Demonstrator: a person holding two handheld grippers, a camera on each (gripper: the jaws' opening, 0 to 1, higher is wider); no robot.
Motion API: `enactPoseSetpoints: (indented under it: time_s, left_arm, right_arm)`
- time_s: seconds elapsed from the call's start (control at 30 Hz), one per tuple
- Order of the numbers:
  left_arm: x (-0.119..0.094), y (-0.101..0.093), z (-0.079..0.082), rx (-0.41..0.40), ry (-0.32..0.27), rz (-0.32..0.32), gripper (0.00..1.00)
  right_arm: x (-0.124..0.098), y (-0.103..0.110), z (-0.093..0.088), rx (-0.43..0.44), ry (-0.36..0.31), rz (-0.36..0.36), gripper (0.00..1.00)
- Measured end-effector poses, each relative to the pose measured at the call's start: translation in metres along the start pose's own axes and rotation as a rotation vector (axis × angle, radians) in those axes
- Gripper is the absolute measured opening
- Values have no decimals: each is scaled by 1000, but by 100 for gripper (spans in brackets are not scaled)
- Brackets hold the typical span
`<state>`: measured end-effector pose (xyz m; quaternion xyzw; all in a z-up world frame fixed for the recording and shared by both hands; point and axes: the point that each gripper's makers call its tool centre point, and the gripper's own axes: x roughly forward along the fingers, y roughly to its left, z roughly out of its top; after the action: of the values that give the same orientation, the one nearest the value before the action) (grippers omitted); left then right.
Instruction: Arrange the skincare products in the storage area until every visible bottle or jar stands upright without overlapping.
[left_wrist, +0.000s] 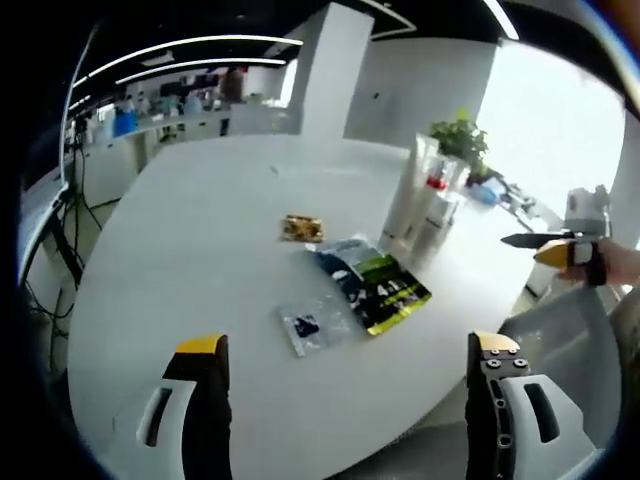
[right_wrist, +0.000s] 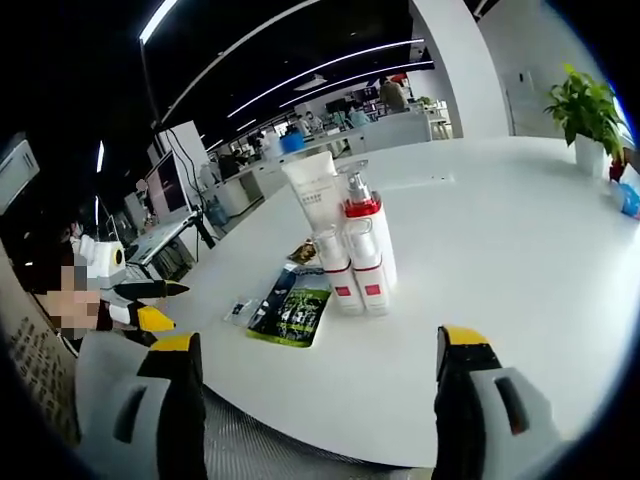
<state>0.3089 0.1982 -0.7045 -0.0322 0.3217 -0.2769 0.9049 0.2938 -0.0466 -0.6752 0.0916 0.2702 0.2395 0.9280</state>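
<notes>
A green-black packet (left_wrist: 383, 287), small clear sachet (left_wrist: 311, 327) and potted plant (right_wrist: 588, 112) share the white table (left_wrist: 200, 230).

In the right gripper view the skincare bottles (right_wrist: 352, 252) stand upright in a tight cluster on the white table (right_wrist: 500, 230), touching one another, the tube (right_wrist: 316, 192) at the far left of the cluster. Left of them and nearer lies the flat sachet (right_wrist: 291, 312), with a small clear packet (right_wrist: 240, 310) at its left and a snack packet (right_wrist: 303, 252) beyond it. A potted plant (right_wrist: 588, 112) stands far right. In the left gripper view the same cluster (left_wrist: 428, 205) stands right of the sachet (left_wrist: 374, 281)
</notes>
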Motion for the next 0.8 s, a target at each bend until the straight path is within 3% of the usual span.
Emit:
enactPoseSetpoints:
  time_s: [0.47, 0.8]
  left_arm:
    - [6, 1, -2, 46, 51, -21, 97]
    - [24, 14, 28, 150, 86, -60, 97]
  right_arm:
    - [-1, 0, 1, 7, -9, 1, 99]
    - [-3, -6, 5, 25, -33, -21, 100]
